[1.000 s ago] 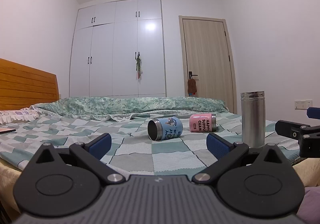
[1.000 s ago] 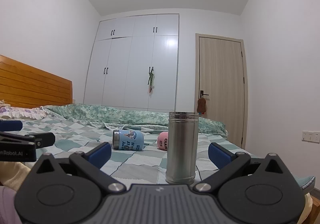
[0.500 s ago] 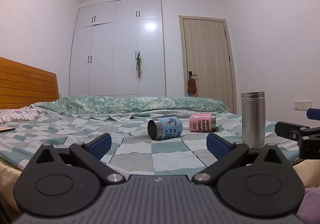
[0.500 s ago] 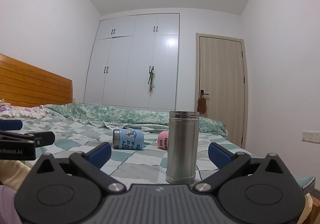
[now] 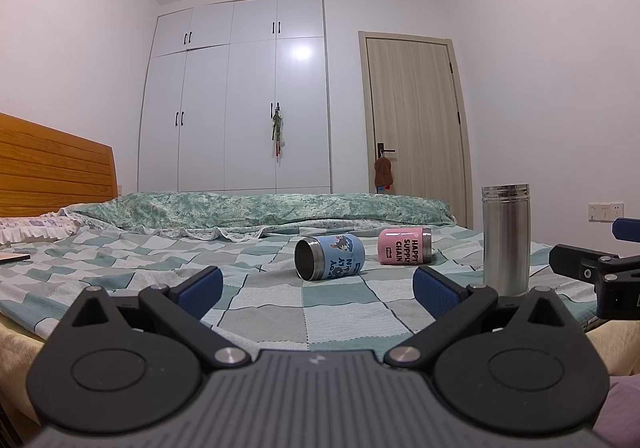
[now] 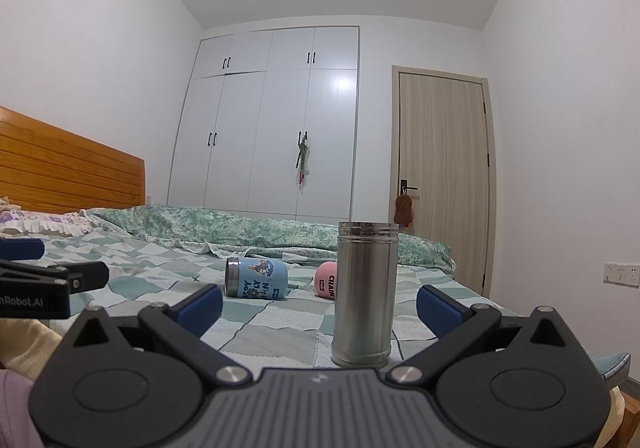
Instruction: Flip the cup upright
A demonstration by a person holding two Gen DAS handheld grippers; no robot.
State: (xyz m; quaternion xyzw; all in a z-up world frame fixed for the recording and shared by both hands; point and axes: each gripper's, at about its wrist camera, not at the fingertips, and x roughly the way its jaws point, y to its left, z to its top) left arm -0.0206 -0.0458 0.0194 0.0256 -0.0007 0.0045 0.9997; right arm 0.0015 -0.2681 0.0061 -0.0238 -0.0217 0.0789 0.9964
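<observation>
A blue cup lies on its side on the checked bedspread, its open mouth toward me; it also shows in the right wrist view. A pink cup lies on its side behind it, partly hidden by the flask in the right wrist view. A steel flask stands upright at the right, close in front of the right gripper. My left gripper is open and empty, short of the blue cup. My right gripper is open and empty, the flask just ahead between its fingers.
The bed has a wooden headboard at the left and a rolled green quilt at the back. A white wardrobe and a door stand behind. The right gripper's side shows at the right edge.
</observation>
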